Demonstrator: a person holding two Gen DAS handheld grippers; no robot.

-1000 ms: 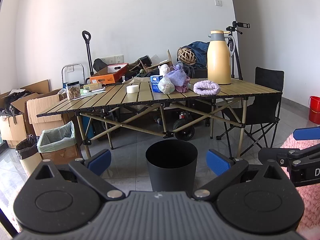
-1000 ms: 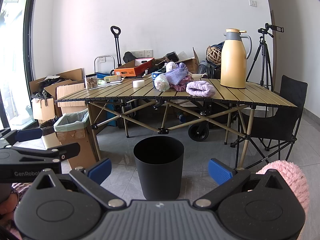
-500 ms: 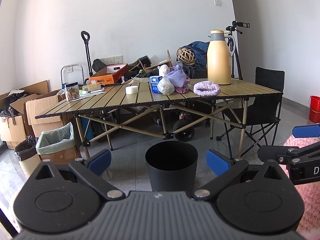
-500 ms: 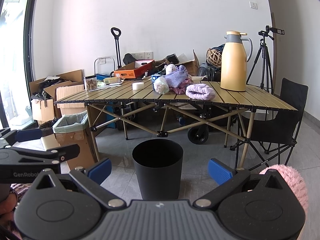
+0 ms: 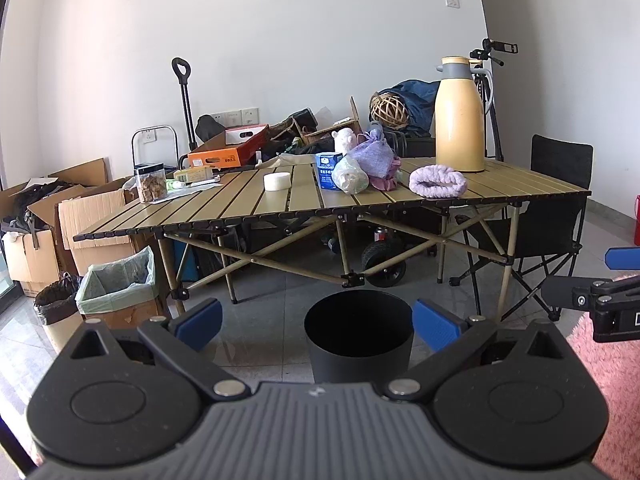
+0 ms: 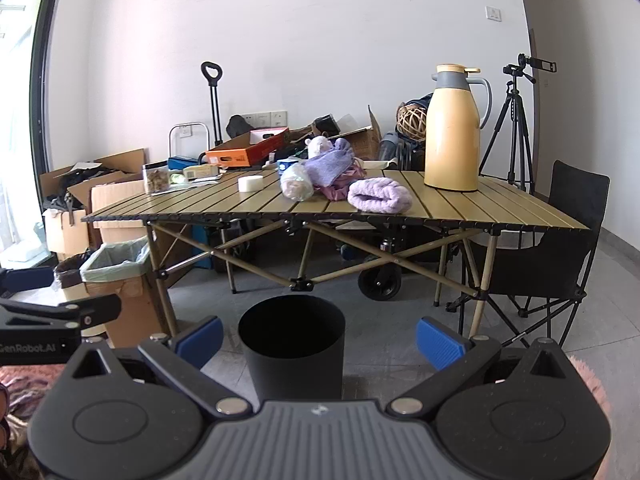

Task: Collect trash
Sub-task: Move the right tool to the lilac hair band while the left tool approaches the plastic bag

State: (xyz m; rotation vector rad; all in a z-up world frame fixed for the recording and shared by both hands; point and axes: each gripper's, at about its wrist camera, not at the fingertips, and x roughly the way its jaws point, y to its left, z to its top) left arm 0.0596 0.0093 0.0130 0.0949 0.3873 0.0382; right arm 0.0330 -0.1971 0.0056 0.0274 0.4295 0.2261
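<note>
A black trash bin [image 5: 358, 334] [image 6: 294, 352] stands on the floor in front of a slatted folding table [image 5: 500, 194] [image 6: 480, 208]. On the table lie a clear crumpled plastic bag [image 5: 350, 175] [image 6: 297, 186], a blue-and-white carton [image 5: 327, 170], a white tape roll [image 5: 277, 181] [image 6: 251, 183], purple cloths [image 5: 438, 184] [image 6: 380, 200] and a yellow thermos [image 5: 459, 126] [image 6: 452, 136]. My left gripper [image 5: 318, 322] is open and empty, low before the bin. My right gripper [image 6: 320, 338] is open and empty, also before the bin.
A box lined with a green bag [image 5: 116, 284] [image 6: 116, 264] and cardboard boxes [image 5: 88, 216] stand at the left. A black folding chair [image 5: 556, 216] [image 6: 560, 248] and a tripod [image 6: 516, 120] stand at the right. A jar [image 5: 151, 182] sits at the table's left end.
Both views have drifted slightly; the table and bin sit a little lower and to the left in the right wrist view. Both grippers stay open and empty.
</note>
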